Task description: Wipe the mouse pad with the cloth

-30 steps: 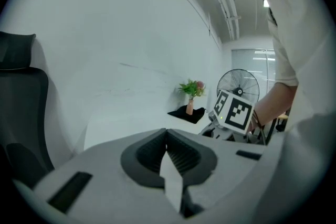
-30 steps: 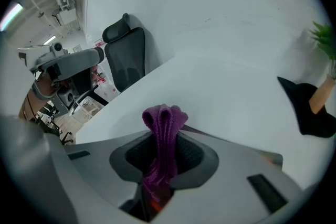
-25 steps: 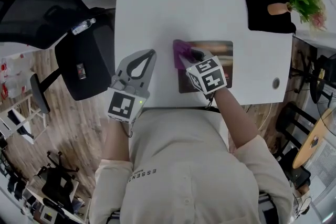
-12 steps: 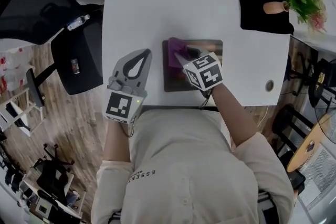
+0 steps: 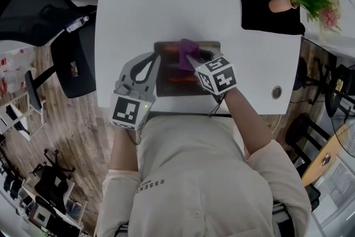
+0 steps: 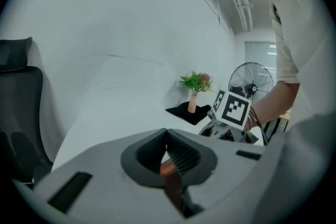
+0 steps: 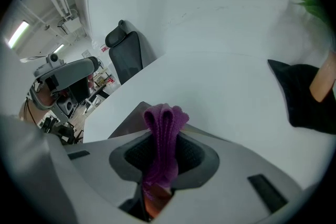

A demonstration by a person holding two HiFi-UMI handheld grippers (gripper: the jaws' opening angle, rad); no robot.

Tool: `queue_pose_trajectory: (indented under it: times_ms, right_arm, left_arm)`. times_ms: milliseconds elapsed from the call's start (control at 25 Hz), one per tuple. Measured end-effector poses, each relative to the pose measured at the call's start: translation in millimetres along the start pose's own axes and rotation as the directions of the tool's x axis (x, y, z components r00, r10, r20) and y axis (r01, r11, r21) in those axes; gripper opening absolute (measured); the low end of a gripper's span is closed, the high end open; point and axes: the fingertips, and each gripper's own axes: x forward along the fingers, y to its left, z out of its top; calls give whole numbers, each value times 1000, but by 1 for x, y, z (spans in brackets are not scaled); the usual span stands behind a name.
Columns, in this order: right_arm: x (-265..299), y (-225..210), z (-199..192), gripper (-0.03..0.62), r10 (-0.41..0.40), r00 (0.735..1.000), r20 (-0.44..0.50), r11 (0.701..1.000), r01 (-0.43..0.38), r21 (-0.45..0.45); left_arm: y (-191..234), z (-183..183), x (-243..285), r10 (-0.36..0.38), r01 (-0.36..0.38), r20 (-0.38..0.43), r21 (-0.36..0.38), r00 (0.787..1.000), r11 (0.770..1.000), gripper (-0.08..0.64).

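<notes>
Right tool (image 5: 192,60) pinches the purple knitted cloth (image 5: 186,50) above the dark rectangular mouse pad (image 5: 169,86); left tool (image 5: 159,56), jaws pressed together, is over its left edge.

The cloth (image 7: 161,115) is a purple knit, ribbed and soft. The mouse pad (image 5: 166,85) looks dark and slightly glossy. The table (image 5: 144,3) is white, smooth and matt. The left gripper (image 6: 167,132) and the right gripper (image 7: 164,131) are grey matt plastic with ribbed black pads.
</notes>
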Motion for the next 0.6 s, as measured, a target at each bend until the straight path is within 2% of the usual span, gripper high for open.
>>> queue_pose_trajectory:
  times_ms: [240,480,600]
  right_arm:
    - [-18,-27,-13,100,-6,1000,12,1000,6,7]
    - [-37,-54,-26,100,-30,999,31,999,29,23]
    - [-46,-65,-32,100,-45,998,36,999,44,33]
  left_arm:
    - [-27,1,17,17,-17,-9,-27,1000,999,2]
    - [-54,3,32,1,-1,19,24,1000,1000,2]
    - [-67,5,34,12,-12,3,12,1000,1000,2]
